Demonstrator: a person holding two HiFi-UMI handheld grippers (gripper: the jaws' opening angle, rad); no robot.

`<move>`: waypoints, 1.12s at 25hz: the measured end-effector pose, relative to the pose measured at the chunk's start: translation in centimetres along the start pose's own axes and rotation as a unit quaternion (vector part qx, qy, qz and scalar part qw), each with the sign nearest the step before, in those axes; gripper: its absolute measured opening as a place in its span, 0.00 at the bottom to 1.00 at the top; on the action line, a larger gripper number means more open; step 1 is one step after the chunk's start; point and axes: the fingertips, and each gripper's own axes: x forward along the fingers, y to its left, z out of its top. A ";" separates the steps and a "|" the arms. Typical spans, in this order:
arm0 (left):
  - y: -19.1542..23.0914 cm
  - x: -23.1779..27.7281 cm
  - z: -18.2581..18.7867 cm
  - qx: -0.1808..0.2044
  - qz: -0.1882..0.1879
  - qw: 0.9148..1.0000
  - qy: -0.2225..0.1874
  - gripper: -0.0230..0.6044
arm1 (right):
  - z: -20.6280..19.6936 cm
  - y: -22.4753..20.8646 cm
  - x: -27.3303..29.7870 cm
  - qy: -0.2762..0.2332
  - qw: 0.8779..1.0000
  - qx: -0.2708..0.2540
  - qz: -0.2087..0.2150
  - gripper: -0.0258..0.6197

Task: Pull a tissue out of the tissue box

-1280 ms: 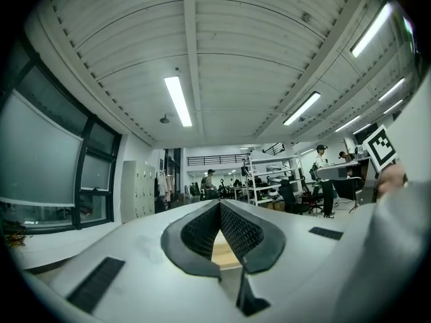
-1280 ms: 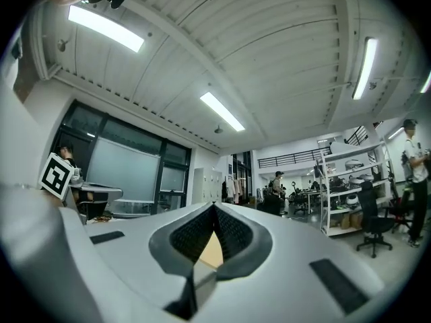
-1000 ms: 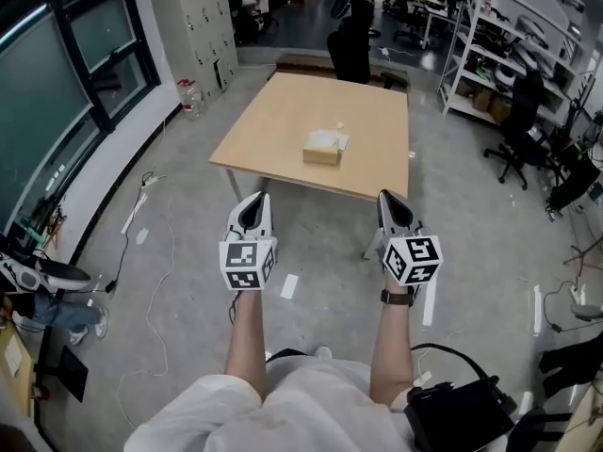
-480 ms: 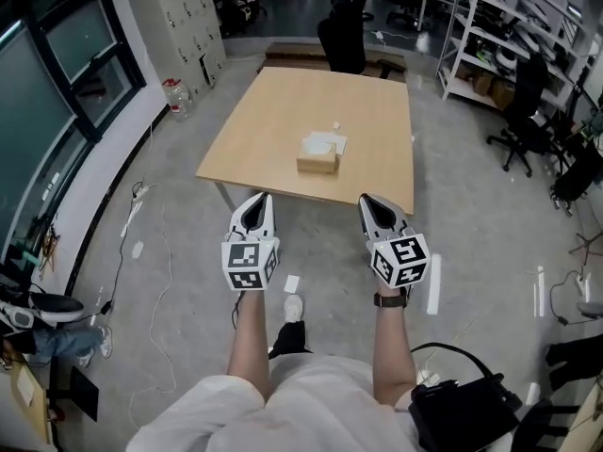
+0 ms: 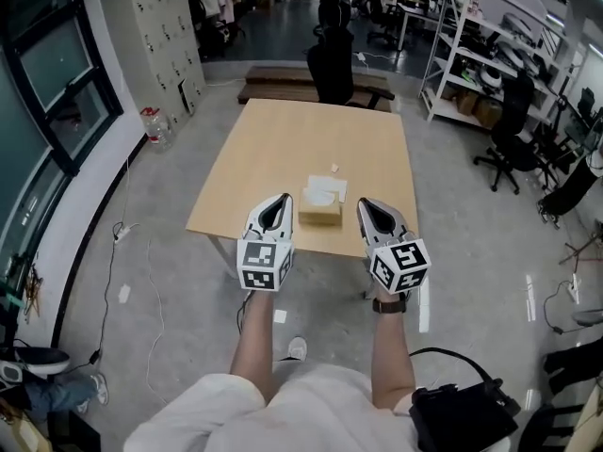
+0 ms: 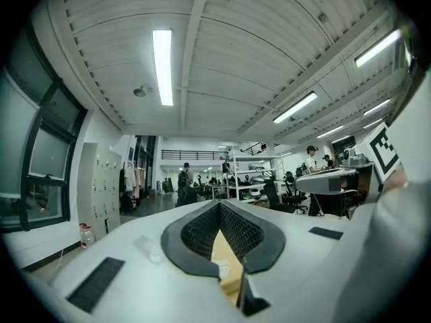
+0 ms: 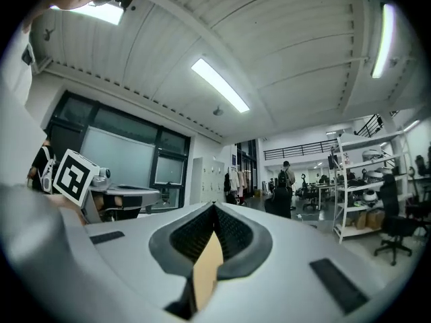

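Tool state: left tool [image 5: 279, 201] and right tool [image 5: 365, 205] are both clenched, tips met, nothing held, neither touching the box.

Tissue box [image 5: 320, 213]: tan carton with a white top, on the bench [image 5: 273, 139] near its 6 o'clock edge, at 12 o'clock from both tools. White tissue [image 5: 324, 193] shows on top; its exact lie is too small to tell.

Assessment: the tissue is thin, soft, near weightless and easily torn. Pinch it at its free fold above the slot. The carton looks light and may lift or slide, so it should be held down.

Surroundings: smooth pale wood bench. A small white scrap [image 5: 334, 168] lies at 12 o'clock from the box. A black chair [image 5: 330, 64] stands at the bench's 12 o'clock end.
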 end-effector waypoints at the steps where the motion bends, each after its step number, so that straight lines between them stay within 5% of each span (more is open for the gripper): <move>1: 1.0 0.9 -0.5 -0.001 -0.005 1.000 0.004 0.02 | -0.3 -0.2 1.2 0.002 1.000 0.005 -0.004 0.04; 17: 7.6 12.0 -6.7 -0.035 -0.037 0.998 0.041 0.02 | -5.6 -7.2 11.5 0.035 0.996 0.042 -0.069 0.04; 28: 11.4 21.9 -12.0 -0.049 -0.028 0.995 0.086 0.02 | -11.0 -13.0 22.5 0.087 0.994 0.064 -0.006 0.04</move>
